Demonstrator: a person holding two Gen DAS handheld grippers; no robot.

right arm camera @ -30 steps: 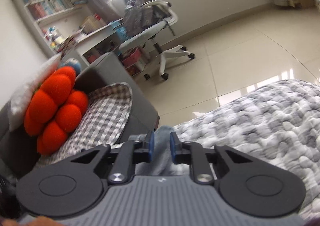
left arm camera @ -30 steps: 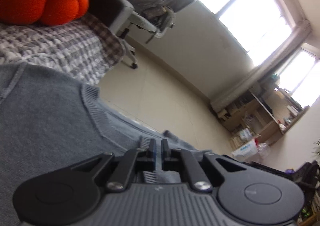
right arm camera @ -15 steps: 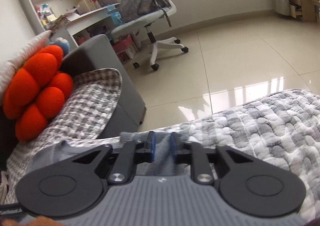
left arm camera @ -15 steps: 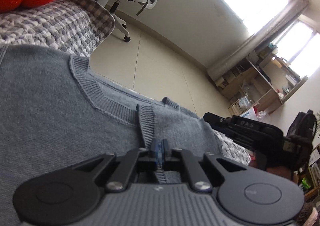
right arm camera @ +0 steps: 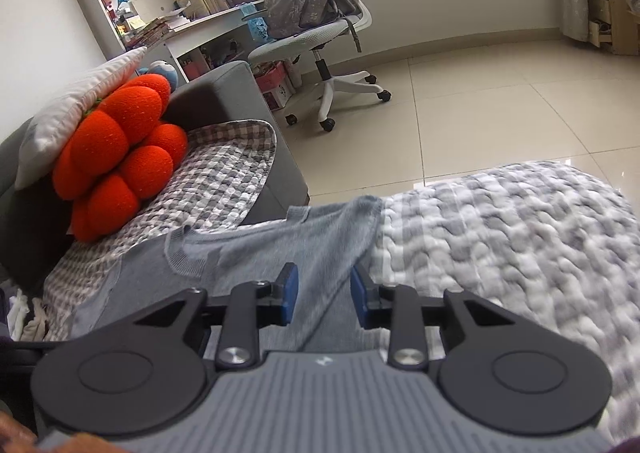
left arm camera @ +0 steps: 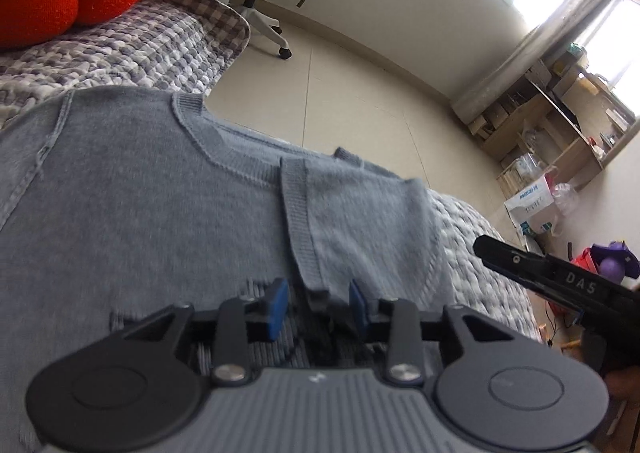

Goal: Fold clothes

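A grey knit sweater [left arm camera: 140, 205] lies flat on a grey-and-white checked blanket [left arm camera: 476, 245], with one part folded over its body and a ribbed cuff [left arm camera: 298, 221] on top. My left gripper [left arm camera: 318, 307] is open just above the cuff's end, which lies between the blue pads without being held. In the right wrist view the sweater [right arm camera: 280, 249] spreads ahead, and my right gripper [right arm camera: 324, 295] is open over the folded part. That other gripper's black body [left arm camera: 560, 285] shows at the right edge of the left wrist view.
An orange lobed cushion [right arm camera: 120, 165] and a white pillow [right arm camera: 80, 101] lean on the grey sofa arm [right arm camera: 224, 93] at the left. A white office chair with a backpack [right arm camera: 316, 21] stands on the tiled floor [right arm camera: 500, 105] beyond the blanket edge. Shelves line both walls.
Both grippers were shut on the sweater fabric and have opened, letting it lie on the blanket. Both have drawn back, so more of the folded sweater shows.
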